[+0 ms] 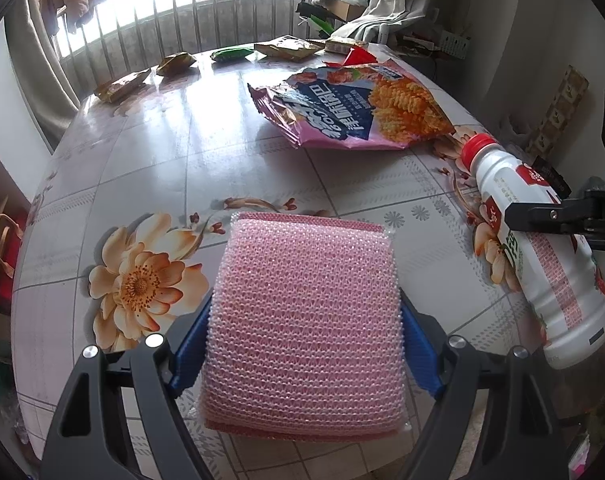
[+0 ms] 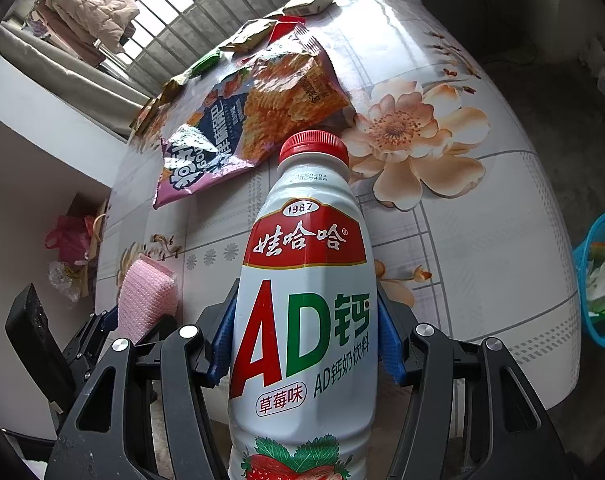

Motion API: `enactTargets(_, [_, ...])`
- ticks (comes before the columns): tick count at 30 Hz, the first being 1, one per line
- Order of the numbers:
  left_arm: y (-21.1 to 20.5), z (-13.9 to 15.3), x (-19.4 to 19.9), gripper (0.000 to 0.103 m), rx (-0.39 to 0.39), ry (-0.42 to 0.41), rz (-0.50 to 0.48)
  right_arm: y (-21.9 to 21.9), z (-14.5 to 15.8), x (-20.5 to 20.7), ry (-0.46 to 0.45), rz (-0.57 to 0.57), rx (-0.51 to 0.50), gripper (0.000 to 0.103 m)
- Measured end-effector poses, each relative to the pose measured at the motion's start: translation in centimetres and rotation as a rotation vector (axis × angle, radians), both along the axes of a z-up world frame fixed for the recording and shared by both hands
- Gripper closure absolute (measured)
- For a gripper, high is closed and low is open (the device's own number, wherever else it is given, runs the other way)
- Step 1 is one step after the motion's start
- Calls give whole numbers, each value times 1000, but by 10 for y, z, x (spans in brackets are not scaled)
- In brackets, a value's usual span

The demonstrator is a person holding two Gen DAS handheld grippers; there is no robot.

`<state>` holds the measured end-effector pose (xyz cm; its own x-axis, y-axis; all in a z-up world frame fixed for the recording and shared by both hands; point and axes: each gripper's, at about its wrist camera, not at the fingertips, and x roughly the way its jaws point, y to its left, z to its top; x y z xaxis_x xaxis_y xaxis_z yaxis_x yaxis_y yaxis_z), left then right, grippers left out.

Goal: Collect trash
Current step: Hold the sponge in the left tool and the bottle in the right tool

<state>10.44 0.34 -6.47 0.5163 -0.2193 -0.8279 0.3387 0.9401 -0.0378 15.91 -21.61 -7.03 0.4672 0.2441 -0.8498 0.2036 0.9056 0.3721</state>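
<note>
My left gripper (image 1: 306, 300) is shut on a pink mesh scouring-pad pack (image 1: 302, 304), its blue pads pressing both sides, low over the floral table (image 1: 150, 168). My right gripper (image 2: 306, 292) is shut on a white drink bottle (image 2: 302, 240) with a red cap, held by its body with the cap pointing away. The left wrist view shows that bottle (image 1: 550, 280) at the right, with a black finger across it. The pink pack (image 2: 146, 296) appears at the left of the right wrist view. A large opened pink snack bag (image 1: 358, 108) (image 2: 238, 120) lies on the table beyond both.
Several small wrappers (image 1: 122, 84) and a green packet (image 1: 230, 54) lie along the table's far edge by the barred window. A blue mesh basket (image 2: 600, 280) holding paper scraps stands on the floor right of the table. Bags and clutter sit on the floor at the left.
</note>
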Motion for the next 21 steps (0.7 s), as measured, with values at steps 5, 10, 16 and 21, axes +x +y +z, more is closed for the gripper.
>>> enactTargets(5, [0,2,-2,23,-4,-5,-2,3,2,0,-5,4,1,48])
enactTargets(10, [0,5,-4,23,-3,-15,0,6,3,0,-11,9,6,48])
enactTargets(16, [-2,12,-10,23,4,-35,0,5,7,-4,-31,14,17,48])
enactTargets(21, [-7,21,-17,23,9,-60,-8,0,14,-12,-54,10,30,48])
